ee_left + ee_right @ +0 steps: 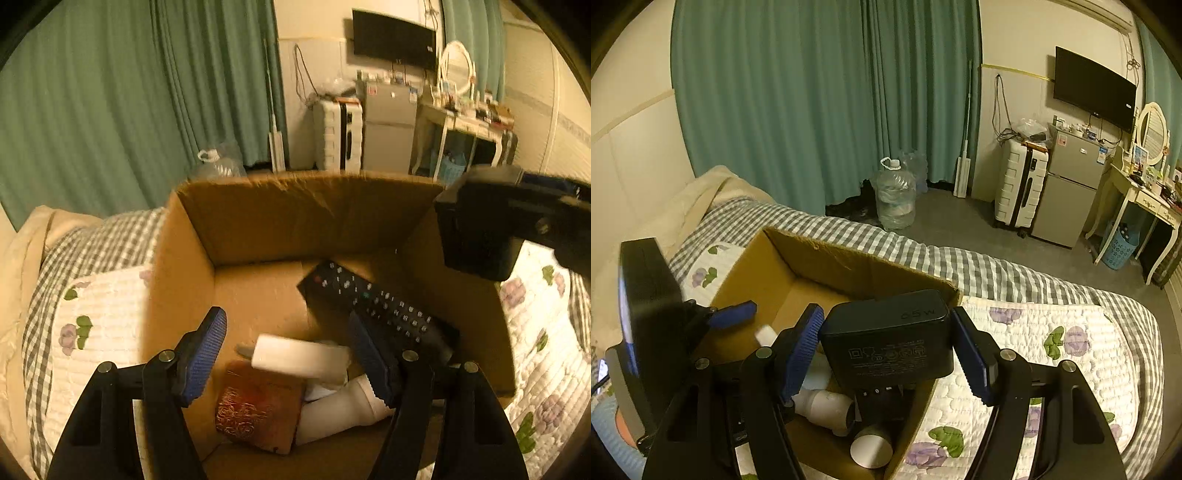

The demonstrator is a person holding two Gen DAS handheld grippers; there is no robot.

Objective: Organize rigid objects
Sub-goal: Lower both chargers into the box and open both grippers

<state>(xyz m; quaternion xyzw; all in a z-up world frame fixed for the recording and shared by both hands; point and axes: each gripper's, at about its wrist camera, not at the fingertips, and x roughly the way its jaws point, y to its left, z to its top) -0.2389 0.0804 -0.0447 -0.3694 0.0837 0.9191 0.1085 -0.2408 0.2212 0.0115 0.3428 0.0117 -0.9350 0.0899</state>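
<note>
An open cardboard box (pixel 258 221) stands on the bed. In it lie a black remote control (pixel 373 306), a white PVC pipe piece (pixel 347 410), a red patterned case (pixel 258 406) and a blurred white bottle (pixel 299 356). My left gripper (pixel 295 354) is open above the box, with the white bottle between its fingers and not touching them. My right gripper (pixel 886 350) is shut on a black power adapter (pixel 886 336) and holds it over the box's right edge (pixel 953 291). The adapter shows in the left wrist view (pixel 480 229) at the upper right.
The bed has a checked sheet (pixel 997 269) and a flowered quilt (pixel 1052 350). On the floor beyond stand a water jug (pixel 895 195), a white suitcase (pixel 1019 184), a small fridge (pixel 1067 184) and a dressing table (pixel 1137 195). Green curtains (pixel 812 92) hang behind.
</note>
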